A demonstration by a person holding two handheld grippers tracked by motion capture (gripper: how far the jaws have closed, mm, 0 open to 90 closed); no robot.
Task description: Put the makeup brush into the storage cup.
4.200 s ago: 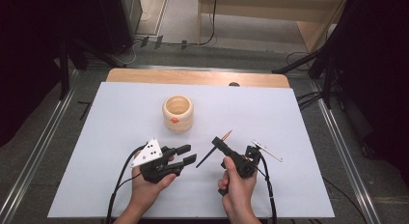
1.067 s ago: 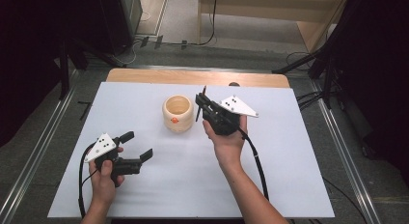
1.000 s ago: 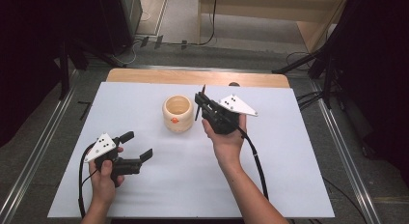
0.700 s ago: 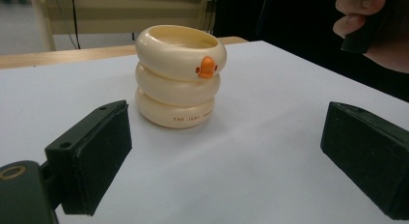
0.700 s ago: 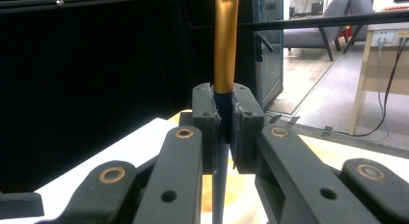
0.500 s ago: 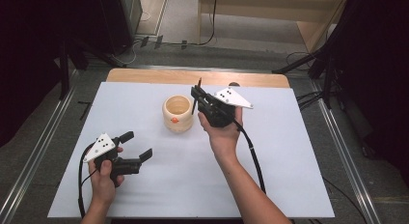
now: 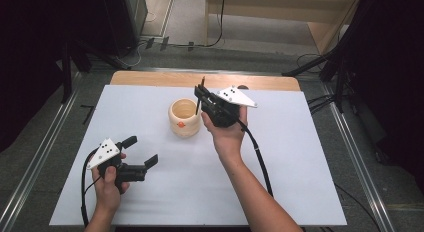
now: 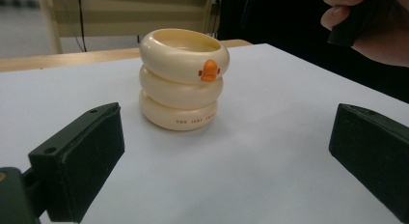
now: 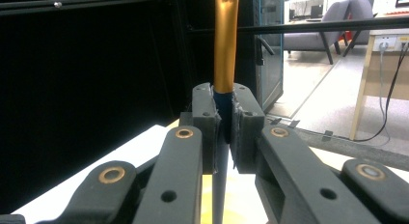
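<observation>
From the high view, the right gripper (image 7: 200, 98) hangs beside the far rim of the cream holder (image 7: 183, 117), which stands near the middle of the worktop (image 7: 300, 157) toward its far edge, and pinches a slim pen (image 7: 200, 94) upright, lower end dipping at the holder's mouth; the drop looks not yet done, so lowering and letting go remain. The left gripper (image 7: 141, 151) rests near the worktop's near-left corner, jaws spread, nothing between them. In the left gripper view, the ringed holder (image 8: 182, 79) stands upright with its orange beak mark, well apart from the spread pads. In the right gripper view, the pads are pressed together on the pen (image 9: 225, 45), its long axis vertical, gold barrel rising above them.
</observation>
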